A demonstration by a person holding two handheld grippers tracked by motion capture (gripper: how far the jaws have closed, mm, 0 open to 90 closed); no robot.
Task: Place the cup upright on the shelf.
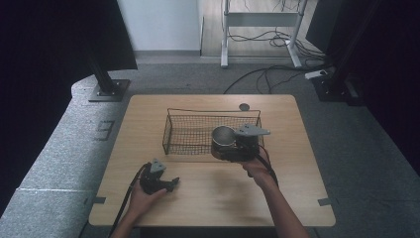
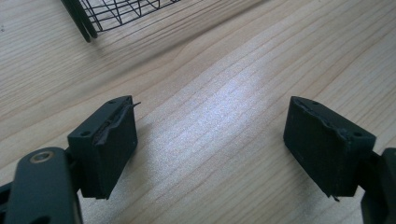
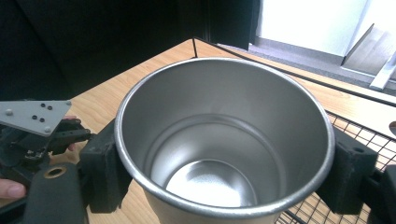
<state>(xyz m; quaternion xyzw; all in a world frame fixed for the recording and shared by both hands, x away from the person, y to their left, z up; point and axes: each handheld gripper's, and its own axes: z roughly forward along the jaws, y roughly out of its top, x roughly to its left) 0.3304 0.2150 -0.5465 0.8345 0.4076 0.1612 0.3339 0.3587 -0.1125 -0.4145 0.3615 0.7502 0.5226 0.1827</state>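
A shiny steel cup [image 3: 224, 140] stands upright and empty between my right gripper's [image 3: 226, 179] two black jaws, which press on its sides just under the rim. In the high view the cup [image 1: 222, 134] hangs at the front right corner of a black wire basket [image 1: 188, 129], with my right gripper [image 1: 232, 149] shut on it. My left gripper [image 1: 170, 184] rests low on the wooden table [image 1: 208, 198], in front of the basket's left end. Its jaws stand wide apart [image 2: 210, 149] over bare wood with nothing between them.
A small dark round disc [image 1: 244, 106] lies behind the basket near the table's far edge. The basket's corner [image 2: 116, 11] is just ahead of my left gripper. My left gripper [image 3: 37, 126] and the hand holding it appear beside the cup in the right gripper view.
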